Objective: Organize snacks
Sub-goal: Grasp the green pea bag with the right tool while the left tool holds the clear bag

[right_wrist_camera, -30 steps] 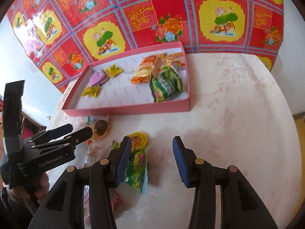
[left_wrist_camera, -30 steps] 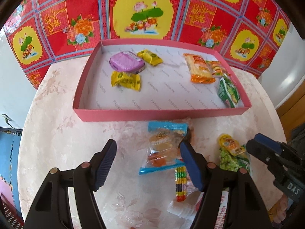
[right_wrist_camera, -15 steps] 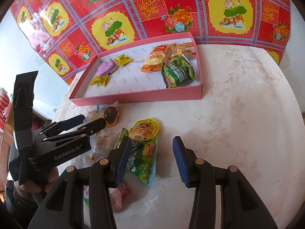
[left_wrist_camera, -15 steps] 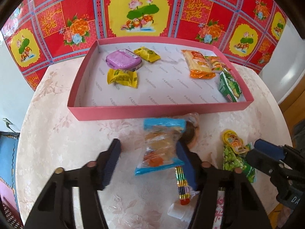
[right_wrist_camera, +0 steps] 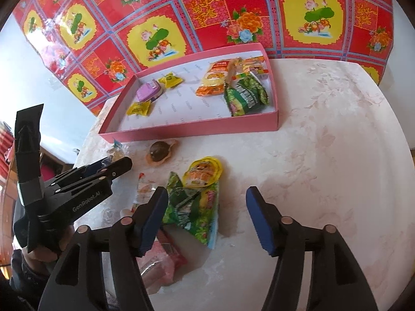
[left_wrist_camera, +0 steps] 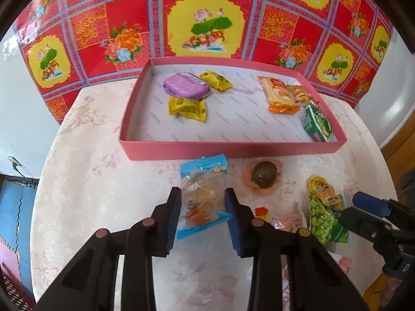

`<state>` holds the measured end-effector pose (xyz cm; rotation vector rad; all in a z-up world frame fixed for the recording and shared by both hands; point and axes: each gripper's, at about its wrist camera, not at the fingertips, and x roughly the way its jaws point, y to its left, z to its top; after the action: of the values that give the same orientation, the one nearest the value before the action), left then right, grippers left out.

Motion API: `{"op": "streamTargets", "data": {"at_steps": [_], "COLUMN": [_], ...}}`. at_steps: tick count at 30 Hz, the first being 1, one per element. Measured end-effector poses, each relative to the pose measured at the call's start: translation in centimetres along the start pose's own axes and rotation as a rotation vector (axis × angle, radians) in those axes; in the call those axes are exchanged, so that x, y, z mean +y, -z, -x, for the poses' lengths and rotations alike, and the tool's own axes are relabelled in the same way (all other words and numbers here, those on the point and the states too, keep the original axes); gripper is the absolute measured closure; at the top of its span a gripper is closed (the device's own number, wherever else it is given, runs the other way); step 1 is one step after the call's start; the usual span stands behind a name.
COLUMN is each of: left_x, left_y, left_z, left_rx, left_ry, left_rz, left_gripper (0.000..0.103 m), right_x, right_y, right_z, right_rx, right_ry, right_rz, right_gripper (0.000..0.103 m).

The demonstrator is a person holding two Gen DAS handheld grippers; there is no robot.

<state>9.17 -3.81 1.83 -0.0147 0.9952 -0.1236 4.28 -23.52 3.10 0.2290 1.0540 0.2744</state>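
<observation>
A pink tray (left_wrist_camera: 233, 149) (right_wrist_camera: 192, 129) at the table's far side holds several snacks. My left gripper (left_wrist_camera: 203, 208) has its fingers on both sides of a blue-edged clear snack pack (left_wrist_camera: 203, 194) lying on the table; the pads touch or nearly touch its edges. It also shows in the right wrist view (right_wrist_camera: 118, 164). My right gripper (right_wrist_camera: 205, 212) is open and empty, above a green pea bag (right_wrist_camera: 195, 211) (left_wrist_camera: 325, 220) and a yellow jelly cup (right_wrist_camera: 203, 172) (left_wrist_camera: 323, 188).
A brown sweet in a peach wrapper (left_wrist_camera: 262, 177) (right_wrist_camera: 159, 151) lies before the tray. A red-and-yellow stick pack (left_wrist_camera: 260, 211) and pink packets (right_wrist_camera: 163, 256) lie near the front edge. A red patterned cloth (left_wrist_camera: 207, 20) hangs behind the round table (right_wrist_camera: 324, 142).
My left gripper has moved forward and narrowed around the blue-edged pack. My right gripper has shifted right, with the pea bag now between its fingers' line.
</observation>
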Motion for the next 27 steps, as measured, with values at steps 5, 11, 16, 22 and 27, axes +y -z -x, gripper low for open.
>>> {"op": "streamTargets", "data": {"at_steps": [5, 11, 16, 22, 27], "left_x": [0.7, 1.1, 1.5, 1.6, 1.4], "left_y": [0.3, 0.6, 0.7, 0.9, 0.9], "left_z": [0.6, 0.8, 0.8, 0.9, 1.3], "left_rx": [-0.010, -0.014, -0.014, -0.021, -0.031], "left_ry": [0.008, 0.021, 0.027, 0.029, 0.030], "left_rz": [0.015, 0.026, 0.038, 0.037, 0.033], "left_gripper": [0.068, 0.068, 0.068, 0.068, 0.068], "right_x": [0.9, 1.3, 1.5, 1.4, 1.2], "right_y": [0.3, 0.6, 0.8, 0.9, 1.0], "right_z": [-0.6, -1.9, -2.4, -2.3, -1.8], "right_rx": [0.027, 0.061, 0.059, 0.041, 0.018], "right_ry": [0.009, 0.017, 0.019, 0.019, 0.010], "right_rz": [0.021, 0.020, 0.025, 0.022, 0.020], "right_gripper": [0.036, 0.036, 0.037, 0.053, 0.056]}}
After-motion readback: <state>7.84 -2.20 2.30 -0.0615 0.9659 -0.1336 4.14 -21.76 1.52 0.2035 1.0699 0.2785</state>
